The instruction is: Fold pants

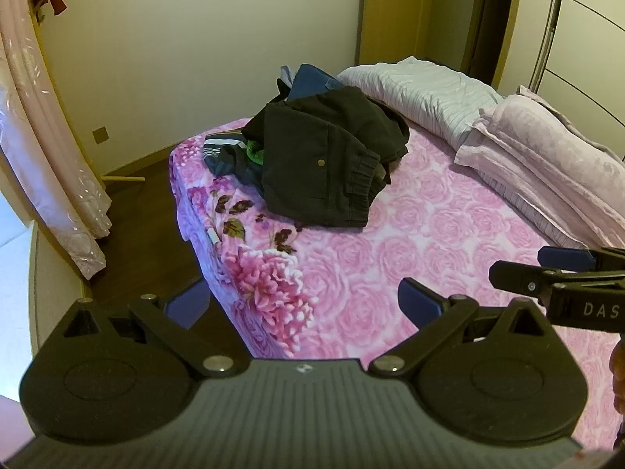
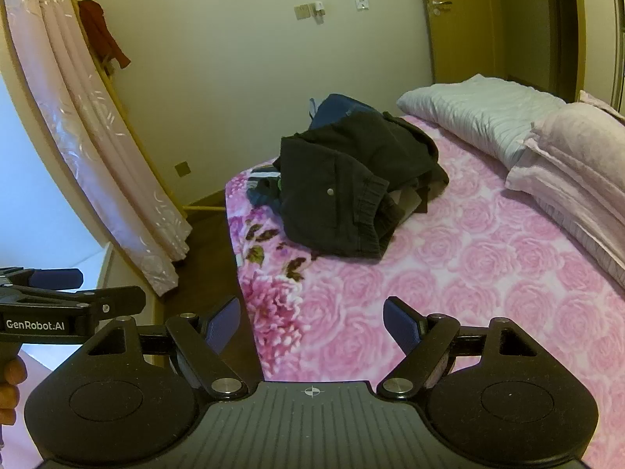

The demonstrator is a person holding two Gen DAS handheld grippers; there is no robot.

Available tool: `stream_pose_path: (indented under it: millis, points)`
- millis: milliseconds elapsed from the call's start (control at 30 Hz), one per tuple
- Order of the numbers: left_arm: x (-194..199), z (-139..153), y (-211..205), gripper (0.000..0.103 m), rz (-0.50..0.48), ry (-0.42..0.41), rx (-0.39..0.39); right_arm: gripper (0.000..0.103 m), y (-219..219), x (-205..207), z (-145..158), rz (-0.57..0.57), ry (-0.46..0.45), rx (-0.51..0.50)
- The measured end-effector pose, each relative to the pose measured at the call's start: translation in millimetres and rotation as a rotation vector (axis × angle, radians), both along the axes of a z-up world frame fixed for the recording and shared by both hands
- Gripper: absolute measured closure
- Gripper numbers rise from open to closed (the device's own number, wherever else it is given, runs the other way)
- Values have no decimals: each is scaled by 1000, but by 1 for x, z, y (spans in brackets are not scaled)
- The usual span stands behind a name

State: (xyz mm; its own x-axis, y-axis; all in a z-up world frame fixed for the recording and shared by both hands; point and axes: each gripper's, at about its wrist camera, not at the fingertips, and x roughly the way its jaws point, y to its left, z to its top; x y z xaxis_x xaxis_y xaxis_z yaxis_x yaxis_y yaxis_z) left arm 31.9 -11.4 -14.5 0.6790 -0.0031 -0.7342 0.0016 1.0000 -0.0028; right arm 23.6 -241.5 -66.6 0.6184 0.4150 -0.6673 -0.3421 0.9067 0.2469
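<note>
1. Left gripper (image 1: 304, 305): jaws spread wide, nothing between them. They hang over the near edge of the bed (image 1: 449, 242), angled down toward the sheet.
2. Right gripper (image 2: 312, 324): jaws likewise spread and empty, just beside the left gripper, over the same near edge.
3. Location of the workpiece: the black pants (image 1: 328, 156) lie crumpled in a heap well ahead of both sets of jaws, toward the far corner of the bed. Neither gripper touches them.
4. The heap rests partly on other garments: a striped item (image 1: 222, 148) to the left of it, and a blue item (image 1: 308, 82) beyond it. The open sheet between the jaws and the heap carries nothing.
5. Visible features: an elastic gathered waistband (image 2: 375, 203) faces the jaws on the near right side of the heap; a small metal button (image 2: 330, 191) sits on the flat panel to its left.
6. Handling estimate: the cloth looks soft, limp and fairly thick, not fragile. Expect it to sag and drape when lifted, and to drag neighbouring garments if layers are caught together.
7. Recommended hold: pinch the waistband at two points well apart, one per gripper. The gathered edge is bulkier and should slip less than a single layer.
8. The task has not begun: the pants must first be pulled clear and spread flat on the open sheet ahead of the jaws.
</note>
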Motion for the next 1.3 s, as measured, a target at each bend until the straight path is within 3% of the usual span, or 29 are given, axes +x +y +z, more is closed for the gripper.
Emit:
stream_pose_path:
  millis: [1300]
  points:
    - [19,-3,-37,2,-7,26,25,25,-44,20,-6,-4,19,13]
